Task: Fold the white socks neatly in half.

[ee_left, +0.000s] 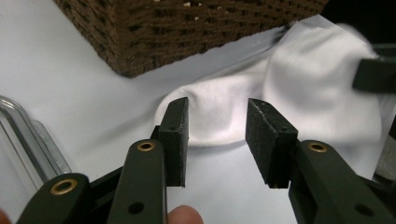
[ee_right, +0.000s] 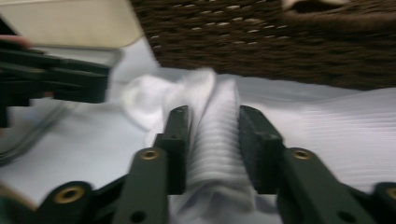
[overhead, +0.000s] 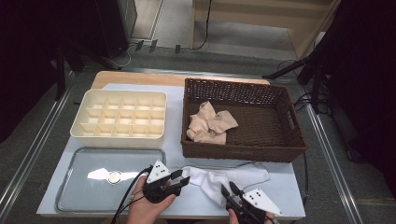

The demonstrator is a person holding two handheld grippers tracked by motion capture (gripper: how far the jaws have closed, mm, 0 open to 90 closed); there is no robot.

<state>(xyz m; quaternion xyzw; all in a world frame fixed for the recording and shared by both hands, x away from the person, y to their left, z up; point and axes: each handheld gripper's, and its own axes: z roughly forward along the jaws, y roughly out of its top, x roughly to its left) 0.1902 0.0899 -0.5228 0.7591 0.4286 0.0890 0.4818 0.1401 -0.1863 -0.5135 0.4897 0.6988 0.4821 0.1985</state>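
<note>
**A:** Where is the white sock (overhead: 219, 177)?

**B:** Flat on the counter (overhead: 280, 186) near its front edge, just in front of the brown wicker basket (overhead: 243, 151).

**A:** And the grippers?

**B:** The left gripper (ee_left: 217, 135) has its fingers (ee_left: 175, 135) released, gaping just short of the sock's rounded end. The right gripper (ee_right: 212, 140) has a ribbed fold bunched between its fingers; whether they clench it, I cannot tell.

Grey floor (overhead: 224, 32), dark surroundings, perhaps wooden furniture (overhead: 280, 14) behind.
</note>
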